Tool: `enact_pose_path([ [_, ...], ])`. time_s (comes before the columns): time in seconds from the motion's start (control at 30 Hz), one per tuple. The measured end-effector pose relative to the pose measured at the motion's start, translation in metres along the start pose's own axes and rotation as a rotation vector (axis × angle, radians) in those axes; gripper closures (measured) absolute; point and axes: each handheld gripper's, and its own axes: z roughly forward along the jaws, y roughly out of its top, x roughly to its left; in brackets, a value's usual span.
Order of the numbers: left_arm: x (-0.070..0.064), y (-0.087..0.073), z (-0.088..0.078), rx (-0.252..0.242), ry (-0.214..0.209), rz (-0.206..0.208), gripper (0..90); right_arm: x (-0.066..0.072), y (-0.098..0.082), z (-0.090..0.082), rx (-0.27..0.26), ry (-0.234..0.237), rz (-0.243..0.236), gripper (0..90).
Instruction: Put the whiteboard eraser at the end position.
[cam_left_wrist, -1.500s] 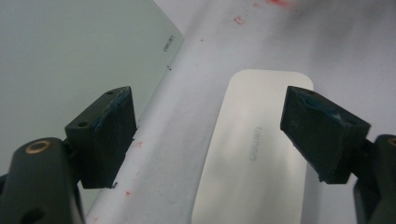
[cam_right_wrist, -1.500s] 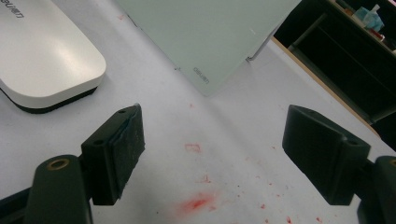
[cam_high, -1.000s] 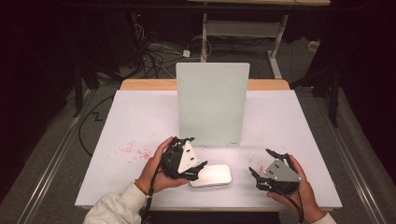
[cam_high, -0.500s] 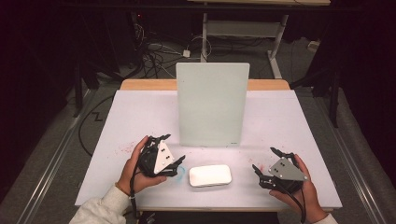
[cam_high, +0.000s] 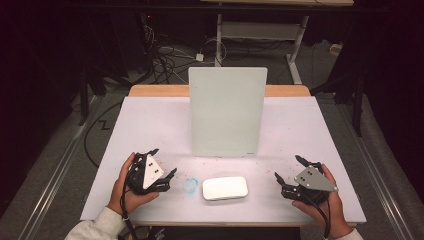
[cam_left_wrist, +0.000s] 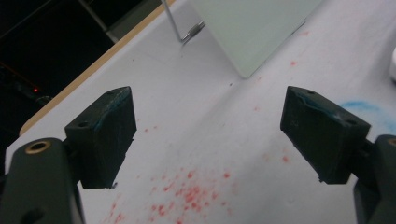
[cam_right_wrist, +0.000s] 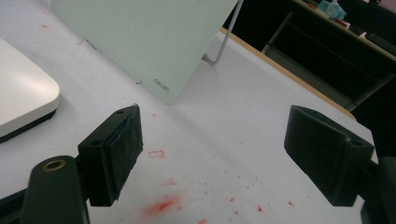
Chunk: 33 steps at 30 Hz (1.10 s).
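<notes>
A pale green glass board (cam_high: 227, 111) stands upright on a wire stand at the middle of the white table (cam_high: 150, 125). In front of it lies a flat white eraser block (cam_high: 225, 188). My left gripper (cam_high: 162, 165) rests at the front left, open, with nothing between its pads (cam_left_wrist: 112, 126). My right gripper (cam_high: 289, 168) sits at the front right, open and holding nothing. The board's lower corner (cam_right_wrist: 163, 88) and the white block (cam_right_wrist: 23, 102) lie ahead of the right gripper.
A blue chalk smudge (cam_high: 190, 185) marks the table just left of the block. Red specks (cam_left_wrist: 187, 186) dot the surface near both grippers, with more red specks (cam_right_wrist: 163, 203) on the right. Cables and a desk frame (cam_high: 260, 30) lie on the floor beyond the table.
My left gripper has drawn back to the left, away from the white block, uncovering the blue smudge. The right gripper has shifted slightly to the right.
</notes>
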Motion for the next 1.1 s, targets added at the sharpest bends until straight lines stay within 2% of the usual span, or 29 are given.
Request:
enact_pose_path([
  [0.13,0.0016,-0.0087,-0.0049,0.016,0.005,-0.031,16.1,-0.0041,-0.0014,-0.0009,-0.001,-0.007,0.022,19.6],
  [0.37,0.0009,-0.0093,-0.0048,0.009,0.003,-0.04,15.4,-0.0078,-0.0016,-0.0021,-0.007,-0.021,0.056,16.7],
  [0.6,-0.0001,-0.0075,-0.0053,0.001,-0.004,-0.039,15.4,-0.0035,0.0003,-0.0048,-0.009,-0.022,0.053,16.6],
  [1.1,-0.0013,-0.0042,-0.002,-0.001,-0.019,-0.03,15.4,-0.0044,-0.0021,-0.0077,-0.007,-0.031,0.051,16.6],
])
